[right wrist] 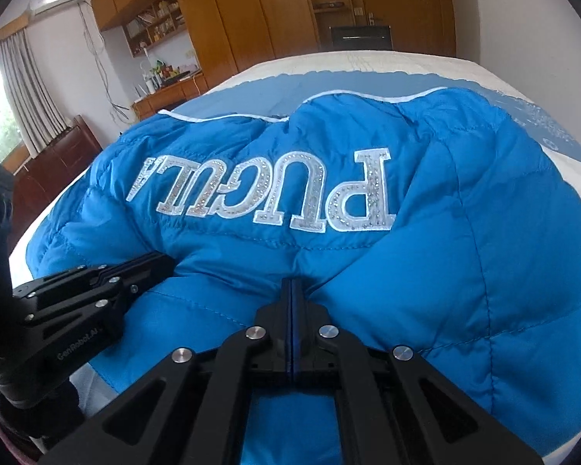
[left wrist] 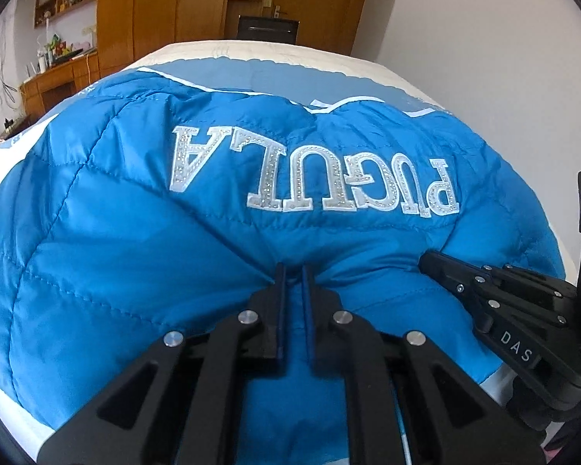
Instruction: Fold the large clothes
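Across the middle of the bed (left wrist: 368, 58) lies one blue quilted jacket (left wrist: 135, 232), its white lettering (left wrist: 313, 178) upside down to both cameras. Both grippers pinch its near edge: the left gripper (left wrist: 293, 271) clamps a fold of fabric, and the right gripper (right wrist: 293, 285) is clenched on it beside. Judging by this, a fold is starting; next, both must lift and carry that edge toward the far hem together.

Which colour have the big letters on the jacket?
White with silver studs, clearest in the right wrist view.
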